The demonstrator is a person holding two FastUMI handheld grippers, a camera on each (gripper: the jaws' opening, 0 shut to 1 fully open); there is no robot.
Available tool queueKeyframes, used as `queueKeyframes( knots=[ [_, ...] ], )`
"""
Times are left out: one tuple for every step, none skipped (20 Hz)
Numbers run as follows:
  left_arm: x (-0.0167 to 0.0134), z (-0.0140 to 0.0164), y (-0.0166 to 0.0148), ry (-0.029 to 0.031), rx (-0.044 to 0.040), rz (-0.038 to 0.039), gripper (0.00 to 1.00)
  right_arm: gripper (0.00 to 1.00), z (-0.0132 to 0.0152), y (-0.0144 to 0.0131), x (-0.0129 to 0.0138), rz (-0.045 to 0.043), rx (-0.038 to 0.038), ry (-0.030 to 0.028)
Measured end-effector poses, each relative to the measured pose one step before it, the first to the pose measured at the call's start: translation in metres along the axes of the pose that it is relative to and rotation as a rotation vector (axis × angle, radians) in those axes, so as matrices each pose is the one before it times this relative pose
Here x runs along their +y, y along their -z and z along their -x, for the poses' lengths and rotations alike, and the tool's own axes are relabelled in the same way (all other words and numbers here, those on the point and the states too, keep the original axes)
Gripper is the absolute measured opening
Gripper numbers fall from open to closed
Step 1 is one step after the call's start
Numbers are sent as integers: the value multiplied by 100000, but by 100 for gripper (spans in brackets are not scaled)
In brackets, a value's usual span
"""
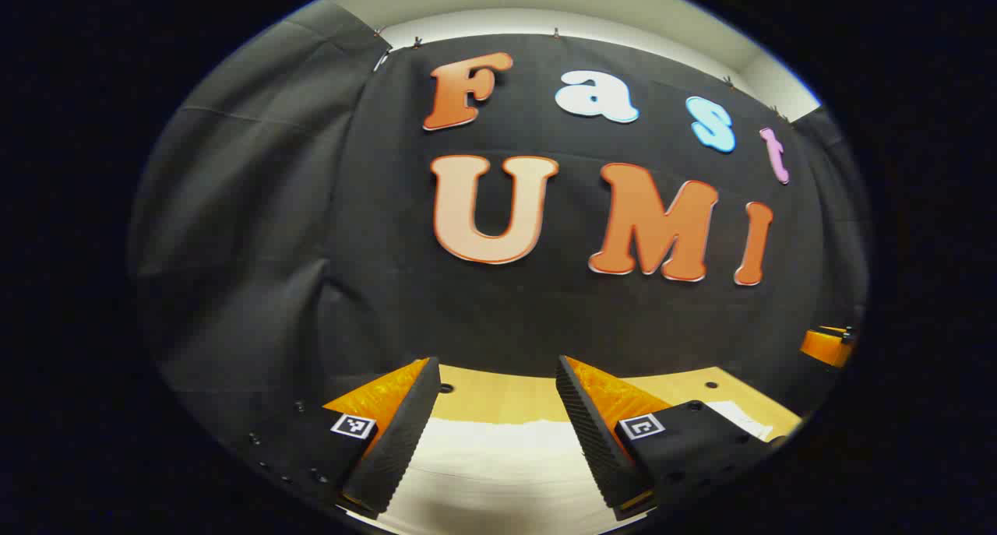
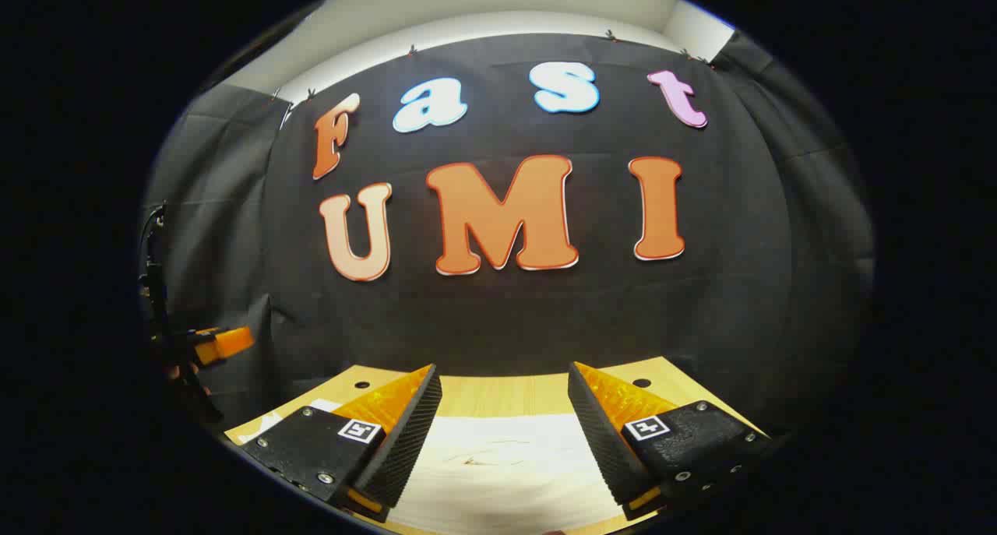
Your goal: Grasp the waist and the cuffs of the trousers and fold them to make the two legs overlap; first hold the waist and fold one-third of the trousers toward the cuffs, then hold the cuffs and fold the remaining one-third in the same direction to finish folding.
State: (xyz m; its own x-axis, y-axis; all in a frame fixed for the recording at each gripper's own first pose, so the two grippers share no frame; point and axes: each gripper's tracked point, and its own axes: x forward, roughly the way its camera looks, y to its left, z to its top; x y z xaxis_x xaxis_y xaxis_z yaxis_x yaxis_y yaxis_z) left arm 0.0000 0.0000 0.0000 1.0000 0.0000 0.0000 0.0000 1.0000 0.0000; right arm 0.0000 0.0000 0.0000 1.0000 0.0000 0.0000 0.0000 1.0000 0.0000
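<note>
The trousers (image 1: 498,465) are a pale, flat sheet of fabric lying on the wooden table (image 1: 506,399), low in the left gripper view. My left gripper (image 1: 498,367) hovers above them, open, with nothing between its fingers. In the right gripper view the same pale fabric (image 2: 506,461) shows a faint crease mark and lies below my right gripper (image 2: 504,371), which is open and holds nothing. Each gripper also appears at the edge of the other's view: the right gripper (image 1: 829,346) far right, the left gripper (image 2: 210,344) far left with part of a hand.
The black cloth wall rises just behind the table's far edge. Small round holes (image 2: 641,382) dot the tabletop (image 2: 498,399). A white slip (image 1: 740,420) lies on the wood beside the trousers.
</note>
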Motion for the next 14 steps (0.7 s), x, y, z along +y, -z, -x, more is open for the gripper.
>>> queueKeyframes(
  knots=[
    [1415, 102, -134, -2332, -916, -1088, 98, 98, -26, -49, 726, -298, 292, -144],
    [1290, -132, -55, -2170, -404, -987, 98, 98, -47, 17, 447, 98, 370, -178],
    [768, 80, 42, -1047, 374, -73, 98, 98, -173, 148, 262, 522, 877, -56],
    [318, -103, 2, -1076, 77, 440, 98, 98, -242, 91, -19, 362, 963, 72],
    [-22, -298, -97, 89, 618, 1001, 98, 98, -242, 256, -323, -721, 1797, 461],
    [-384, -242, -133, 549, 202, 1895, 98, 98, -54, 68, 77, -1945, 1158, -706],
    [-760, -266, -514, 624, -155, 2216, 98, 100, -58, -42, -75, -2143, 660, -681],
    [-479, -261, -350, -235, -467, 1632, 98, 98, -239, -197, -370, -1534, 488, -231],
    [-690, -170, -788, -25, -1693, -38, 99, 98, -735, -291, -715, -520, -40, 312],
    [-1052, -186, -639, 1885, -1561, -487, 99, 98, -496, -279, -872, 249, 439, 857],
    [-790, -59, -485, 1129, -778, 241, 98, 98, -241, -163, -678, 647, 830, 515],
    [-582, -110, -424, 839, -1097, 517, 98, 97, -153, -318, -512, 359, 276, -604],
    [-429, 49, -487, -293, -908, 173, 99, 98, -67, -227, -370, -106, 162, -1130],
    [-52, -16, -72, -1541, -7, -273, 98, 98, -118, -67, -492, -283, 788, -1114]
  ],
)
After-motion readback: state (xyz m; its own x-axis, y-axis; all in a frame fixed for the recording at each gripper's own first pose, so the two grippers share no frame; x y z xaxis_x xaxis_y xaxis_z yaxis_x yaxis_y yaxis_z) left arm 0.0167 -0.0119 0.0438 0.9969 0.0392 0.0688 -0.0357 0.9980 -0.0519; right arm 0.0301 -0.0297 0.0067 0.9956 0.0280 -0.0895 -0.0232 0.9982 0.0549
